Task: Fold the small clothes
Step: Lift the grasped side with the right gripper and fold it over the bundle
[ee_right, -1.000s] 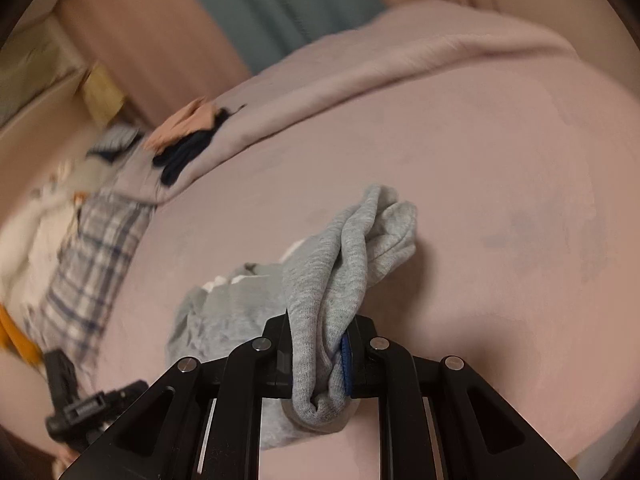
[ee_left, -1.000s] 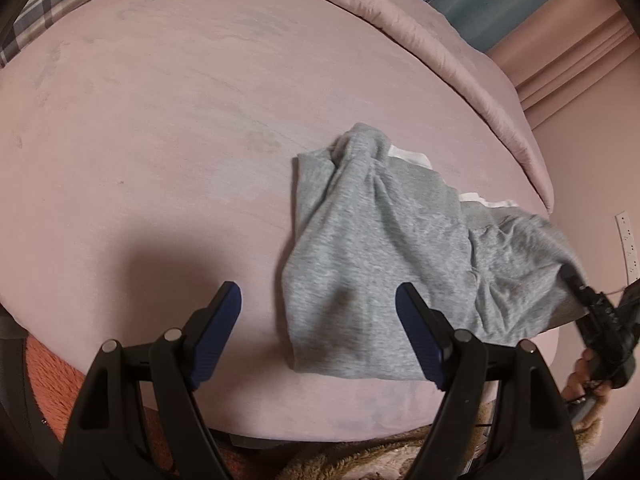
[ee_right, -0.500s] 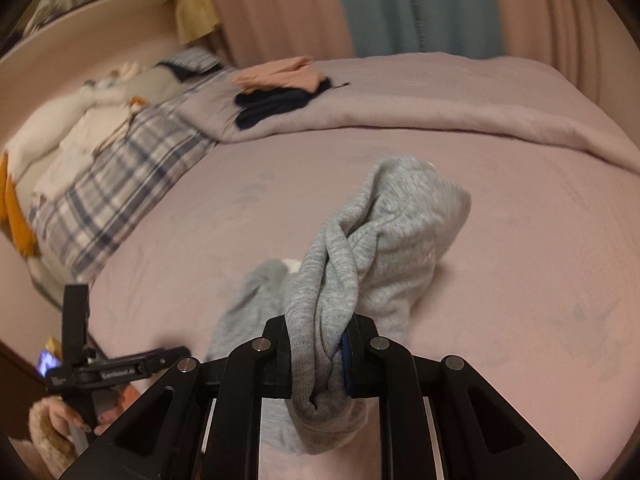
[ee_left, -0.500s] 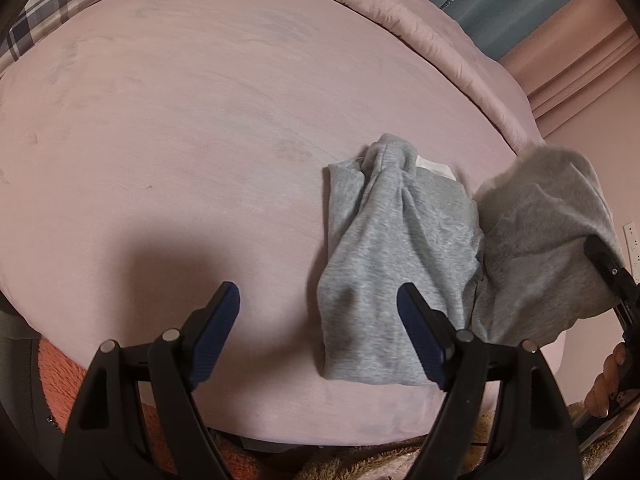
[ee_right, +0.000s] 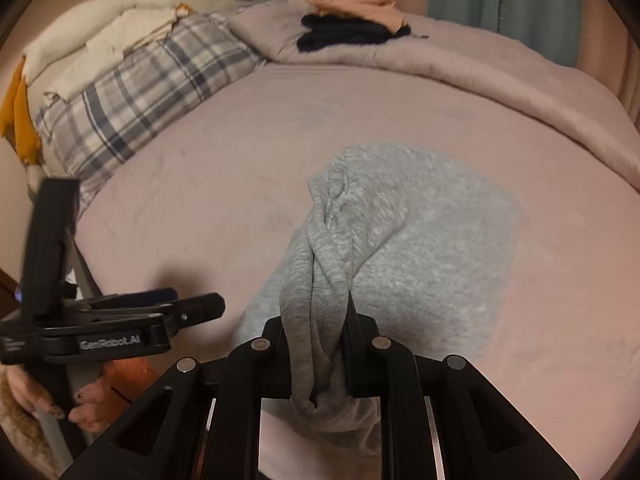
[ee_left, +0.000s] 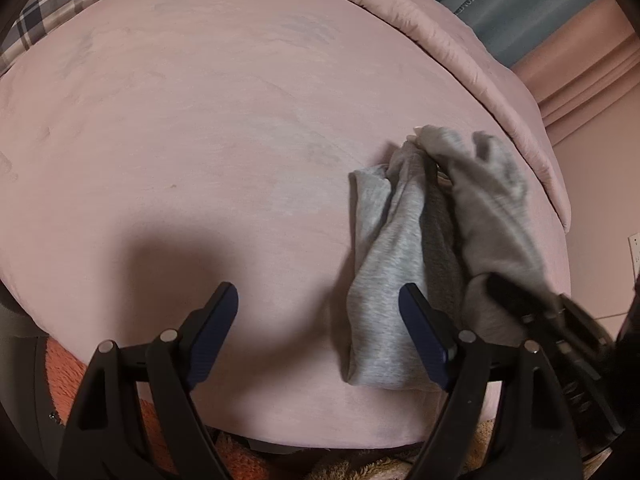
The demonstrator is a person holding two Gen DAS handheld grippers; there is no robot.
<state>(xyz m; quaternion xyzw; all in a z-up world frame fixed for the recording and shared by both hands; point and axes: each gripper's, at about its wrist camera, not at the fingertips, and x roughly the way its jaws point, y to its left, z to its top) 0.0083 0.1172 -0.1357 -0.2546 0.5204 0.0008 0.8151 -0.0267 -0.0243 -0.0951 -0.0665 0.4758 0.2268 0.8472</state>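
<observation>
A pink bed [ee_left: 200,140] fills both views. In the left wrist view, a grey garment [ee_left: 384,264] lies right of centre on the bed, partly folded, its near edge close to the lower edge of the mattress. The left gripper [ee_left: 320,328] hovers over the bed at the bottom of the frame with its jaws spread wide and nothing between them; its right finger overlaps the garment's near edge in the picture, but whether it touches I cannot tell. At the lower right, blurred, the right gripper [ee_left: 516,300] lifts one flap of the cloth above the rest.

In the right wrist view, the right gripper [ee_right: 316,356] is clamped on a bunched fold of the garment [ee_right: 420,240], which hangs through the jaws at bottom centre and spreads over the bed beyond. The left gripper [ee_right: 192,304] shows at the lower left, with a hand [ee_right: 48,392] on its handle. A plaid pillow [ee_right: 140,96] lies at the upper left, and dark and peach clothes [ee_right: 352,28] sit at top centre.
</observation>
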